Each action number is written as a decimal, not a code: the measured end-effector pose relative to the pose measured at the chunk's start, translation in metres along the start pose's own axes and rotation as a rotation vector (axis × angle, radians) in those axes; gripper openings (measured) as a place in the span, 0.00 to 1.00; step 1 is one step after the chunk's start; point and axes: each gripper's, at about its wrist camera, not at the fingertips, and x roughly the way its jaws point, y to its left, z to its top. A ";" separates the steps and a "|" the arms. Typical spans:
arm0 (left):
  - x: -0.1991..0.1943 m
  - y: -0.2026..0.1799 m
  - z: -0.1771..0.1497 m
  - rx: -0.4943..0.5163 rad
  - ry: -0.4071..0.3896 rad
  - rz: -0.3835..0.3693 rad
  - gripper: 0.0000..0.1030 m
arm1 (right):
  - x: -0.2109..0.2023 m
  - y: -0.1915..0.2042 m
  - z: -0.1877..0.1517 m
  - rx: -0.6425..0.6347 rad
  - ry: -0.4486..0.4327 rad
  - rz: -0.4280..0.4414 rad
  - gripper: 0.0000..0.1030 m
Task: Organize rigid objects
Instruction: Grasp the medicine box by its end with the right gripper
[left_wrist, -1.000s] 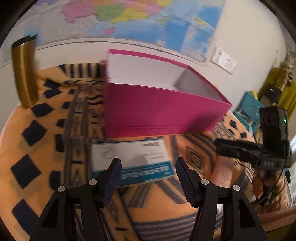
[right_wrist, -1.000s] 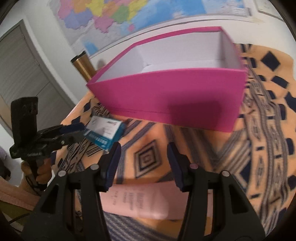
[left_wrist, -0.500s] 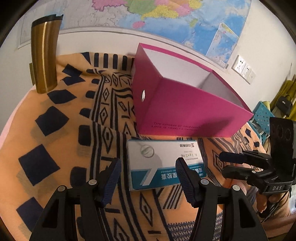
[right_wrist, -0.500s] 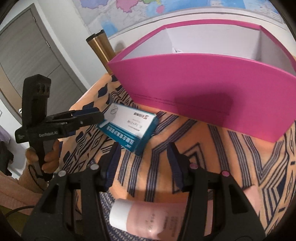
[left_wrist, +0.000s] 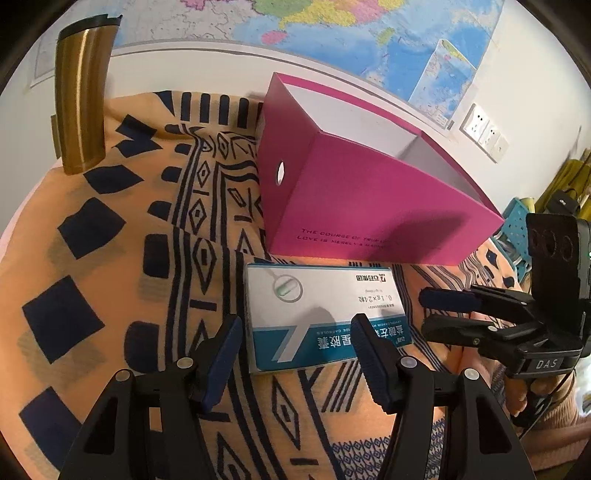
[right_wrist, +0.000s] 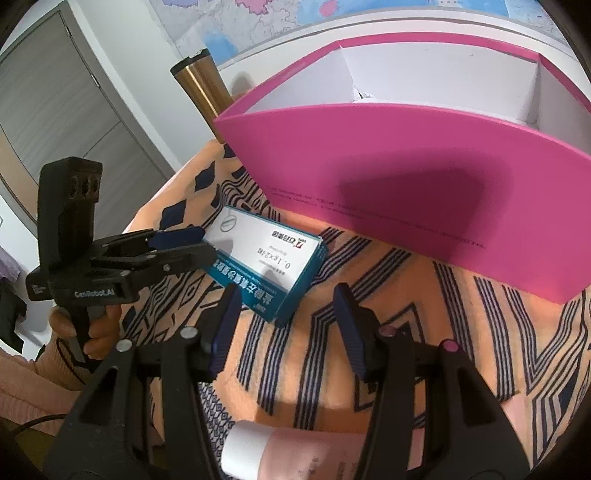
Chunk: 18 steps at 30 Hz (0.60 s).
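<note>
On the patterned orange cloth (left_wrist: 110, 295), just in front of the magenta box (left_wrist: 369, 206), lies the medicine carton (left_wrist: 317, 314): flat, face up, white top with a teal band along the near edge, white Chinese lettering on the band, small capsule icon in a circle at one corner, printed dosage text upside down from both cameras. Rigid rectangular pack, edges crisp, no visible dents. It sits close to the box's front wall but whether they touch can't be told. Magenta box is open-topped, white inside, with a finger hole in its short end and a line of small print low on the long side; in the right wrist view (right_wrist: 406, 177) the part of the interior that shows looks bare. Left gripper (left_wrist: 295, 354) hovers over the carton's near edge, jaws spread, nothing between the pads. Right gripper (right_wrist: 284, 325) is off the carton's corner, jaws likewise apart and holding nothing; a pale pink tube (right_wrist: 314, 458) lies under it at the frame bottom. Gold tumbler (left_wrist: 83, 99) stands upright at the far edge of the cloth, well apart from the carton. Wall map (left_wrist: 369, 33) behind.
</note>
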 end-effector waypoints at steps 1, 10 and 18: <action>0.000 0.000 0.000 -0.001 0.002 -0.003 0.60 | 0.002 0.000 0.001 0.000 0.003 0.001 0.52; 0.002 -0.006 -0.004 0.012 0.013 -0.022 0.60 | 0.013 0.000 0.006 0.003 0.028 0.001 0.52; 0.004 -0.017 -0.011 0.033 0.030 -0.055 0.60 | 0.017 -0.004 0.007 0.018 0.037 -0.003 0.52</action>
